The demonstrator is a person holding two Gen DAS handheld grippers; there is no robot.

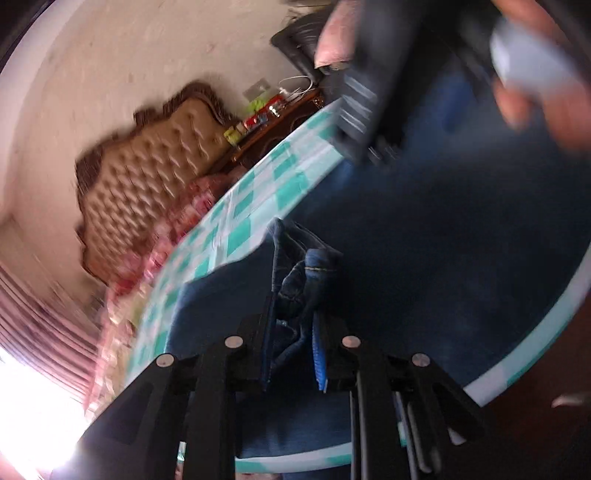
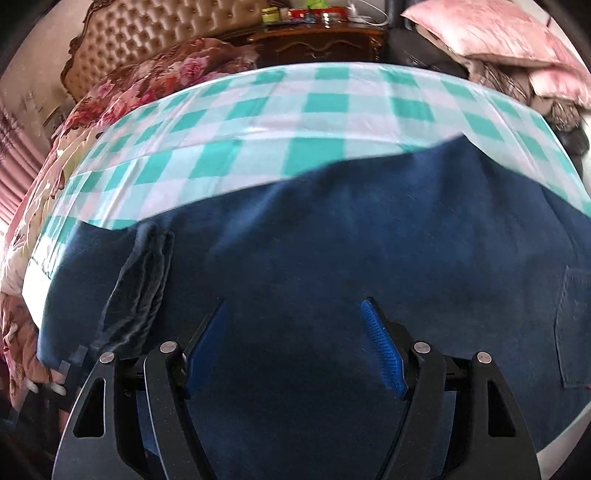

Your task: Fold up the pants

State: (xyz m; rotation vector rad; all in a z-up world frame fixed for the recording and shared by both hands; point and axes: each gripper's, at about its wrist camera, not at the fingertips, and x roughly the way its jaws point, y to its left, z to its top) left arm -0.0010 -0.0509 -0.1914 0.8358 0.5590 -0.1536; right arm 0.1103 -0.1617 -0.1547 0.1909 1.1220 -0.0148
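Observation:
Dark blue jeans (image 2: 332, 229) lie spread on a table with a green-and-white checked cloth (image 2: 258, 122). My left gripper (image 1: 291, 321) is shut on a bunched hem of the jeans (image 1: 303, 280) and holds it lifted above the rest of the denim (image 1: 424, 240). My right gripper (image 2: 295, 332) is open and empty, low over the flat middle of the jeans, with blue pads (image 2: 382, 347) showing. The hem ends (image 2: 144, 288) show at the left in the right wrist view, a back pocket (image 2: 572, 325) at the right. The right gripper's body and the hand (image 1: 369, 74) show blurred in the left wrist view.
A bed with a tufted tan headboard (image 2: 147, 33) and floral bedding (image 2: 129, 85) stands beyond the table. A dark wooden nightstand (image 2: 317, 40) carries small items. Pink pillows (image 2: 498, 33) lie at the far right. Pink curtains (image 1: 44, 314) hang by a bright window.

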